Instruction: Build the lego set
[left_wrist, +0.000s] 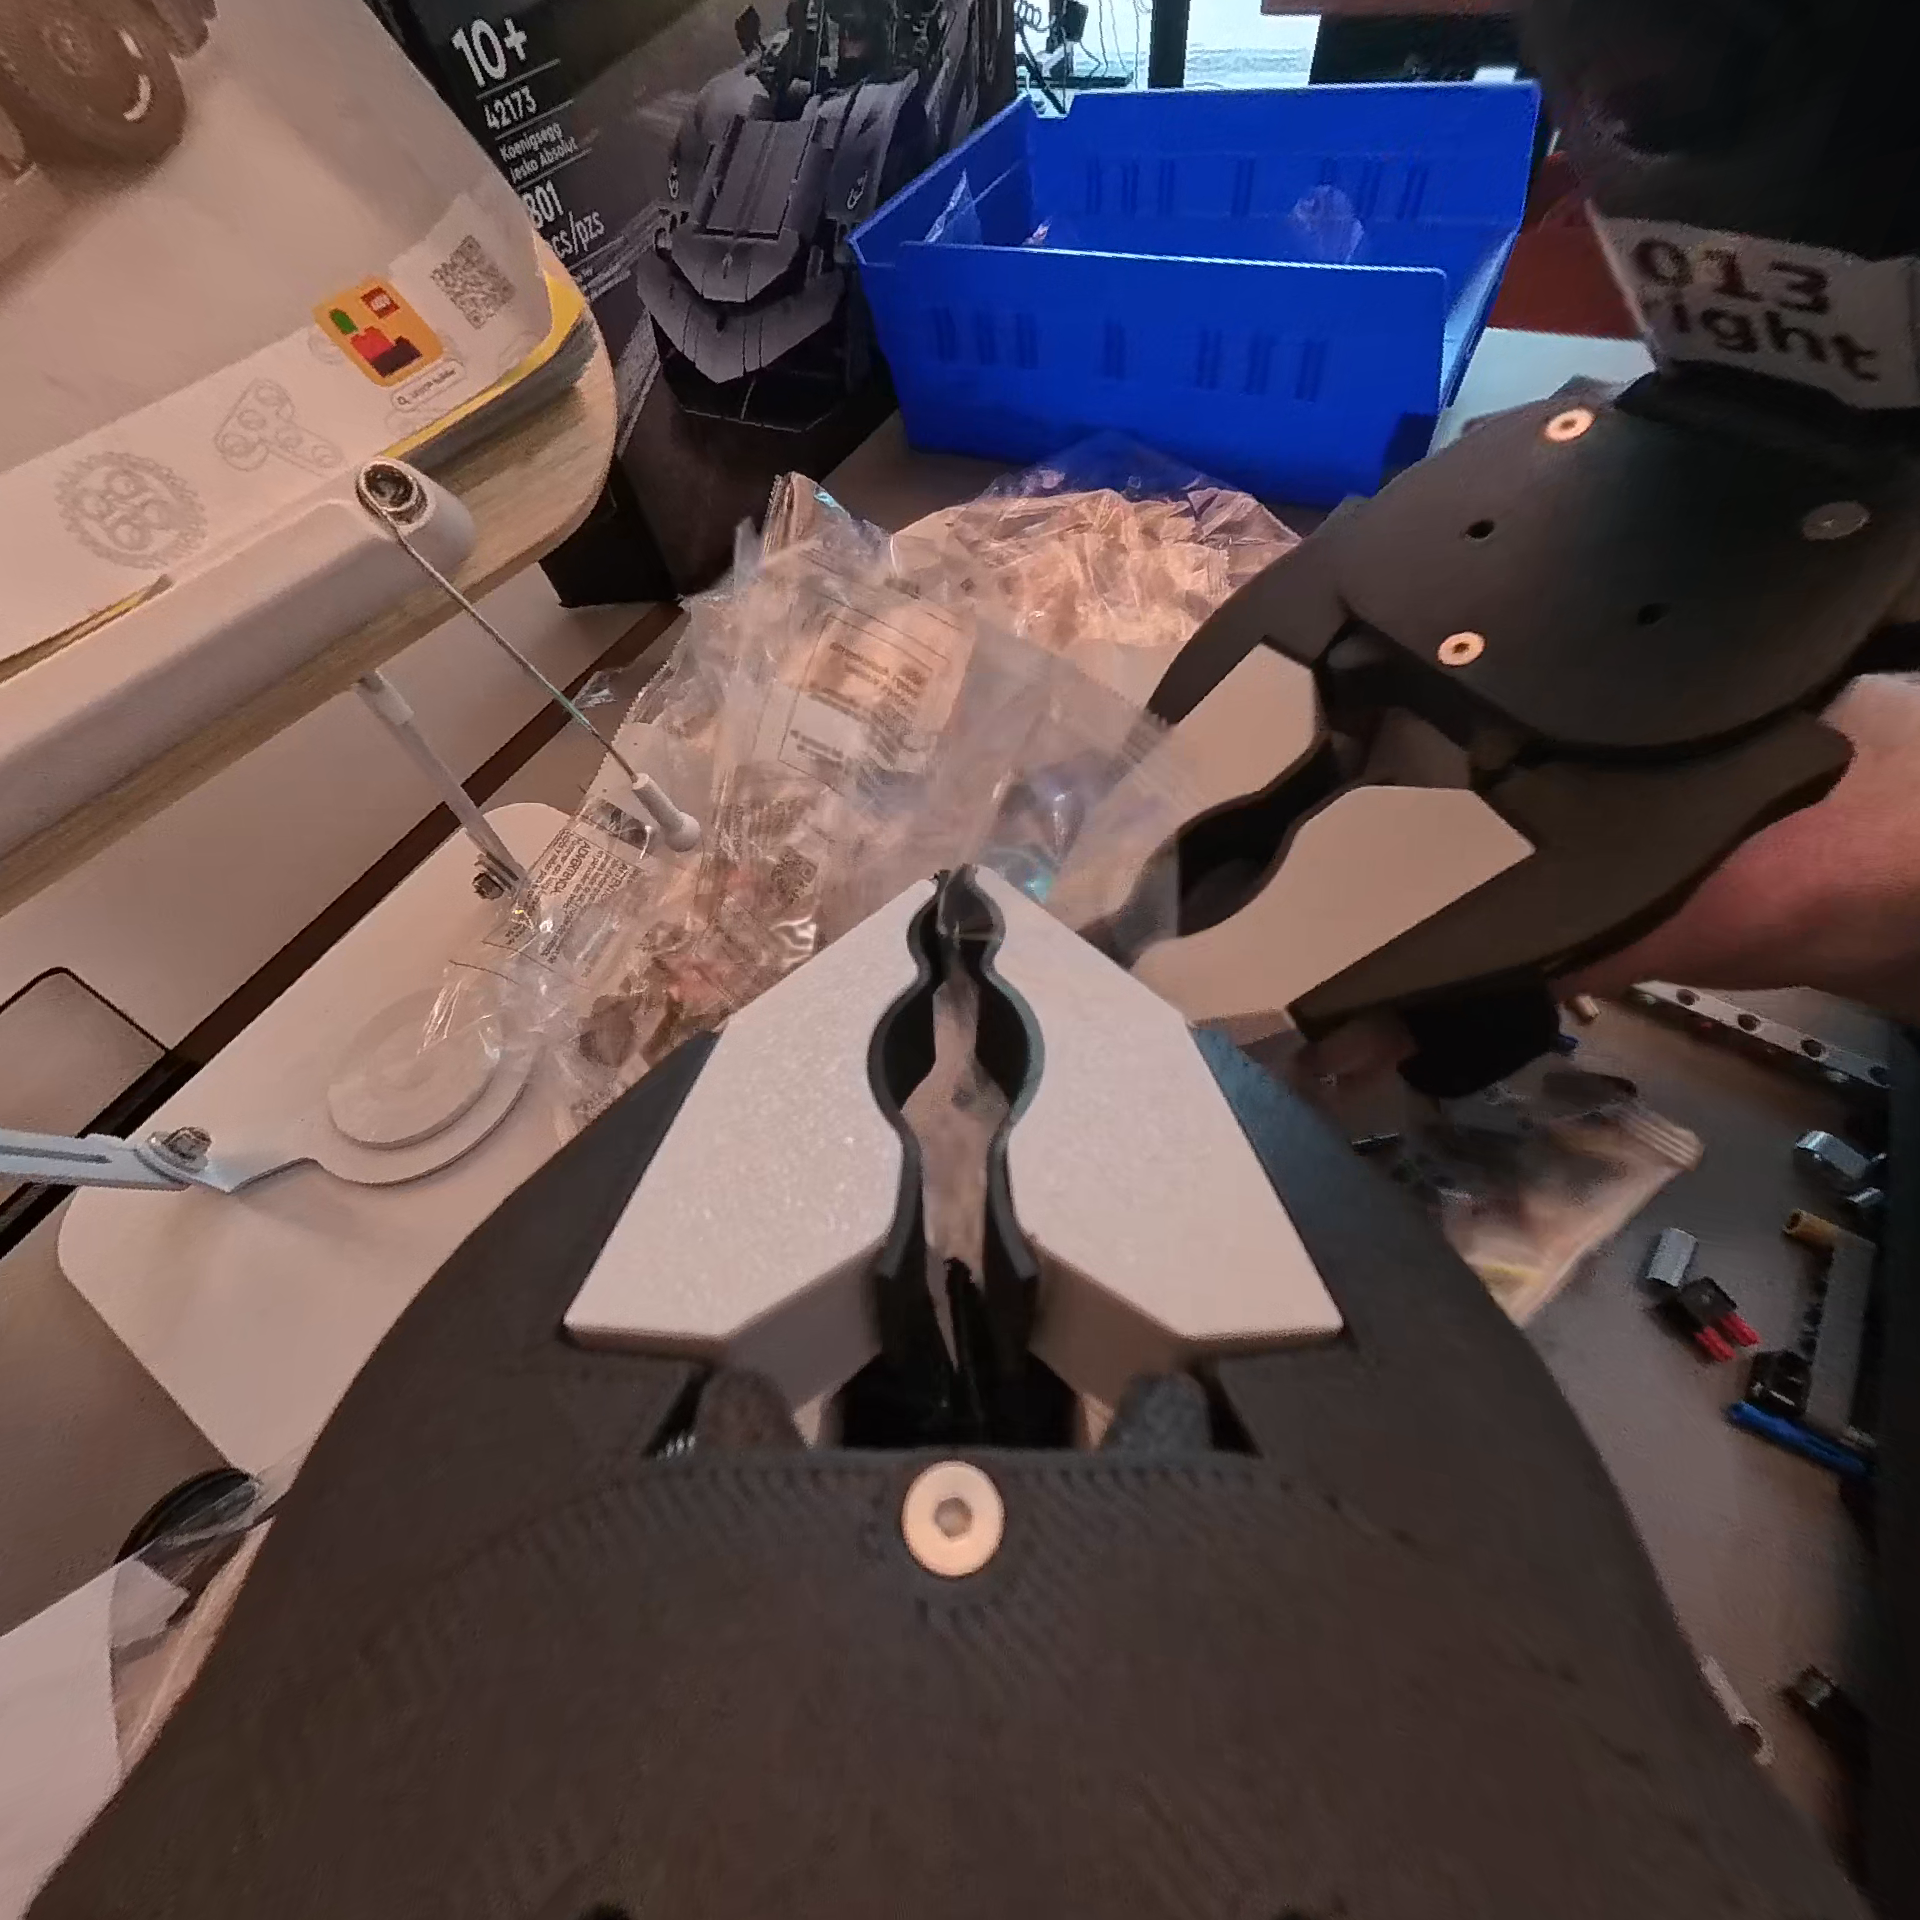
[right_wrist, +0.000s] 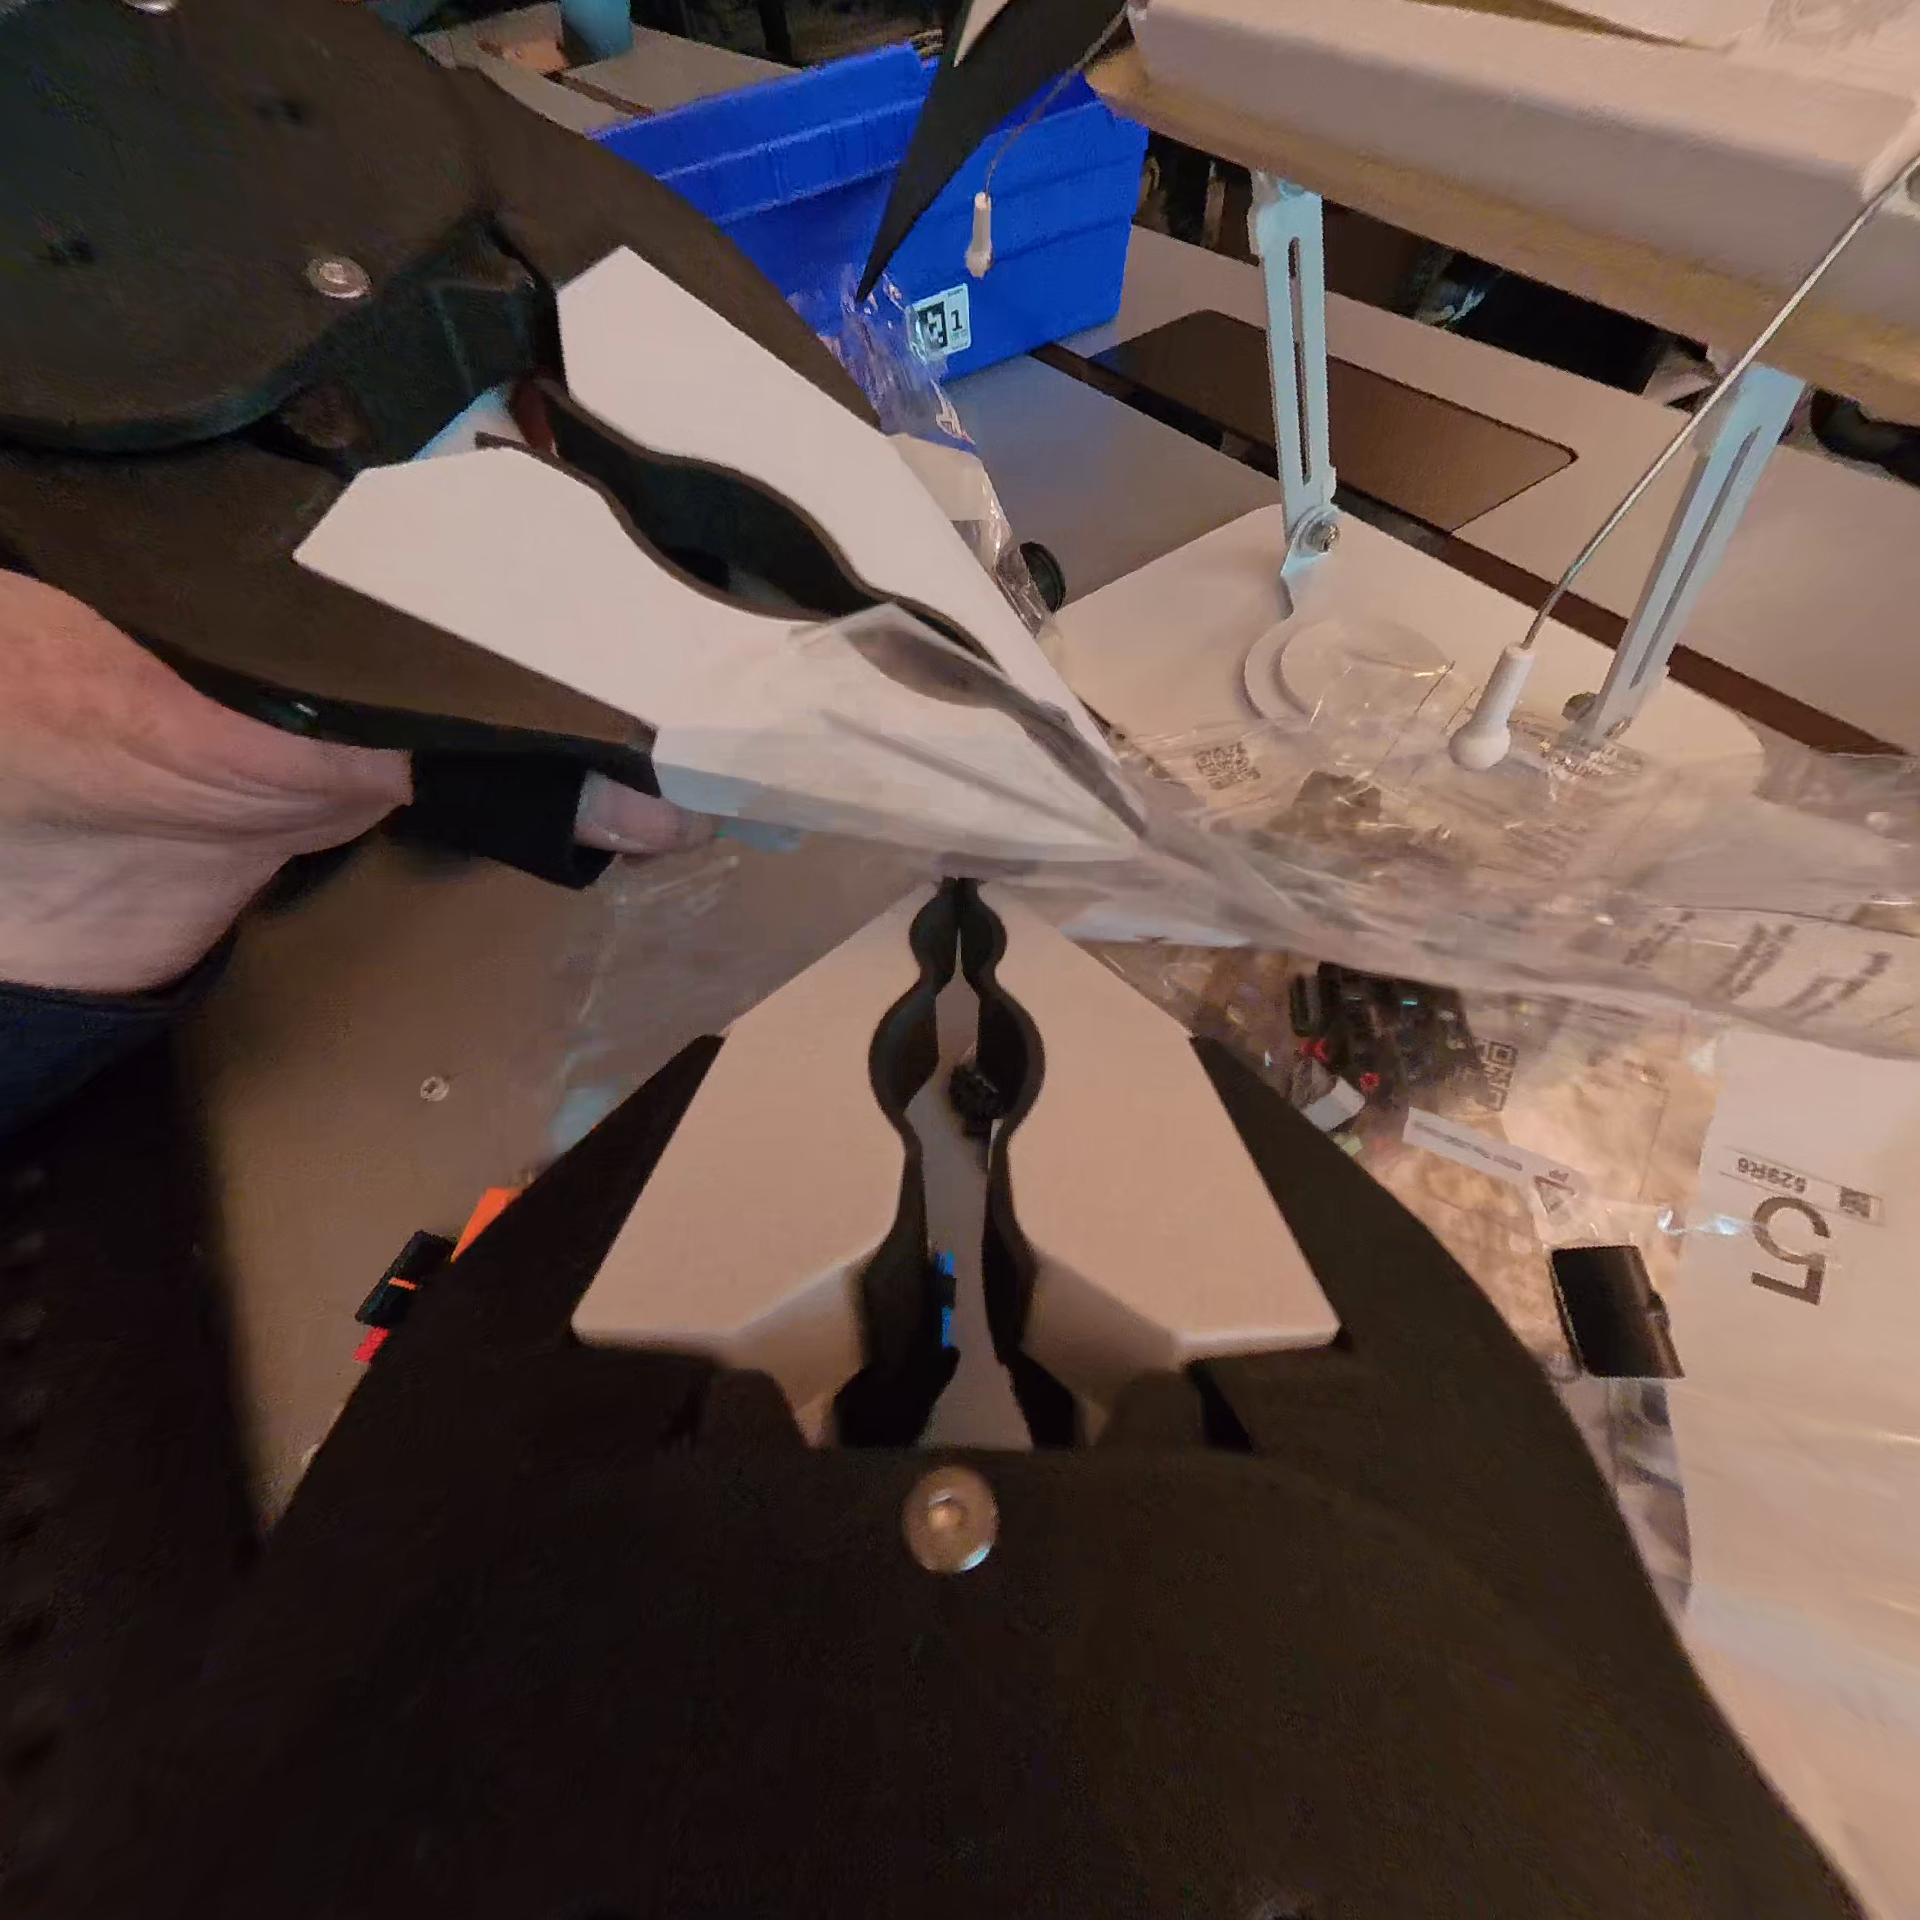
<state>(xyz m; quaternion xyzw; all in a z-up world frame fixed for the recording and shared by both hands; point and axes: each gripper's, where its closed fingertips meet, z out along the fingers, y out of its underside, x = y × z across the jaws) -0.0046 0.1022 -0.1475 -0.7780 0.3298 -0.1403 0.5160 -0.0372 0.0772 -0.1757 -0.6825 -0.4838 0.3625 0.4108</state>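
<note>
A clear plastic bag (left_wrist: 852, 707) of small dark pieces hangs between my two grippers above the table. My left gripper (left_wrist: 961, 883) is shut on one edge of the bag, and the film runs out from its fingertips. In the right wrist view the left gripper (right_wrist: 1127, 821) comes in from the upper left with the bag (right_wrist: 1455, 862) stretched away from its tips. My right gripper (right_wrist: 956, 891) is shut with its tips at the bag's film. In the left wrist view the right gripper (left_wrist: 1122, 935) meets the same bag close beside the left one.
A blue bin (left_wrist: 1174, 343) and the set's dark box (left_wrist: 727, 208) stand behind. An instruction booklet (left_wrist: 208, 312) rests on a white stand (left_wrist: 260, 1247) at left. Loose pieces (left_wrist: 1714, 1320) lie at right. More bags, including a numbered one (right_wrist: 1787, 1247), and a black piece (right_wrist: 1610, 1309) lie below. My right fingertips sit around 4 cm from my left ones. Left tips and right tips are each some 15 cm from the black piece (right_wrist: 1610, 1309).
</note>
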